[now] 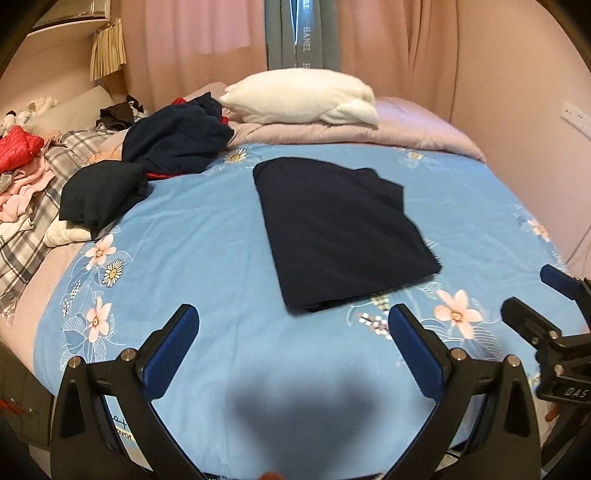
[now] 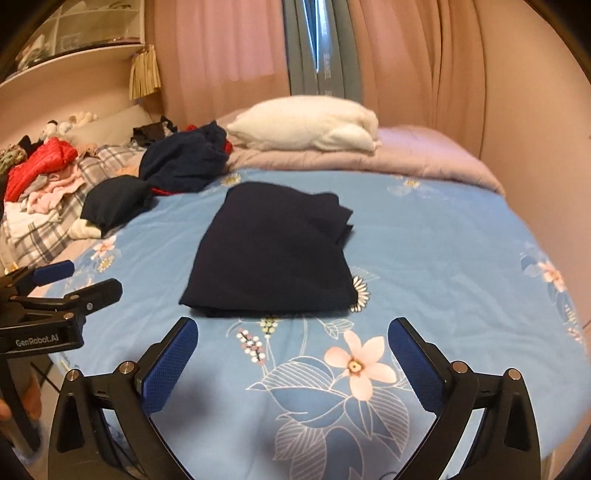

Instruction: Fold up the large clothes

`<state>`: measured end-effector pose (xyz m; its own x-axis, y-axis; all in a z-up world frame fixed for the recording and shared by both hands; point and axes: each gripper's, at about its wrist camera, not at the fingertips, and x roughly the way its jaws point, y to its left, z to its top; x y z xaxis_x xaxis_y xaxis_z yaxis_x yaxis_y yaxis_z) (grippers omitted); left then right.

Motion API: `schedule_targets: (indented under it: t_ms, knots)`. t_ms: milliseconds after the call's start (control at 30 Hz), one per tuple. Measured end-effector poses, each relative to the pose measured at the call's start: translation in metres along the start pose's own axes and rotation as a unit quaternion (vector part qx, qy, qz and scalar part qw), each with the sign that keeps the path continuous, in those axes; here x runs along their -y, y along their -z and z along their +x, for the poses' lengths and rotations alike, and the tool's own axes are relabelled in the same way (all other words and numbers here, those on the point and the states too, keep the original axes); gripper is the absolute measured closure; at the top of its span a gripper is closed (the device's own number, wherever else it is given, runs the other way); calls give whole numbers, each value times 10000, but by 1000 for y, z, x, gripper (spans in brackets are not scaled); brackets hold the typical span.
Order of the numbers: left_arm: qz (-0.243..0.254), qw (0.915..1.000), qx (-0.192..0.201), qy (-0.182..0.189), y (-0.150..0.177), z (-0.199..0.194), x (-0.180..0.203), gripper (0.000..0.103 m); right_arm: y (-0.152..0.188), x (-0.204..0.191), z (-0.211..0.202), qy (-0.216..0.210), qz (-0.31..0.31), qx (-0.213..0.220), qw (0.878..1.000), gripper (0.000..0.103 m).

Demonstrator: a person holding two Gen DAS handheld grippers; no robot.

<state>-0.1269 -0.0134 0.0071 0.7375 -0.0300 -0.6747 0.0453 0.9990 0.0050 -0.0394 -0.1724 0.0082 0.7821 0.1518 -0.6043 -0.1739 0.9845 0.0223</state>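
Warm, fairly dim indoor light fills both views, with a pink glow coming through the curtains (image 1: 207,33) at the back. A soft dark shadow (image 1: 291,417) lies on the bed (image 1: 207,236) in the left wrist view. Fisheye bending curves the edges, corners go black, and fine detail looks soft and slightly smeared.

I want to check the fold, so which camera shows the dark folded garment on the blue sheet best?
The right wrist view: the folded dark garment lies centred and close, its near folded edge and stacked right-side layers visible. The left wrist view shows the same garment whole but skewed, its near corner blurred.
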Motion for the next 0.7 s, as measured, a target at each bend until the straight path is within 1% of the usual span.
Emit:
schedule_targets:
  t_ms: [100, 200, 333, 533, 700]
  knots:
    - [-46, 9999, 60, 88, 4, -13, 0, 0, 2, -8, -12, -16, 10, 146, 9999, 1]
    - [-32, 9999, 127, -87, 7, -21, 1, 0, 5, -10, -11, -47, 73, 85, 9999, 1]
    - [-40, 9998, 141, -99, 8, -26, 1, 0, 9, -15, -11, -35, 79, 28, 10000, 1]
    - [-53, 9998, 163, -96, 11, -31, 1, 0, 12, -23, -20, 20, 88, 86, 9999, 1]
    - [-50, 9998, 178, -91, 12, -34, 3, 0, 12, -23, -21, 10, 98, 102, 9999, 1]
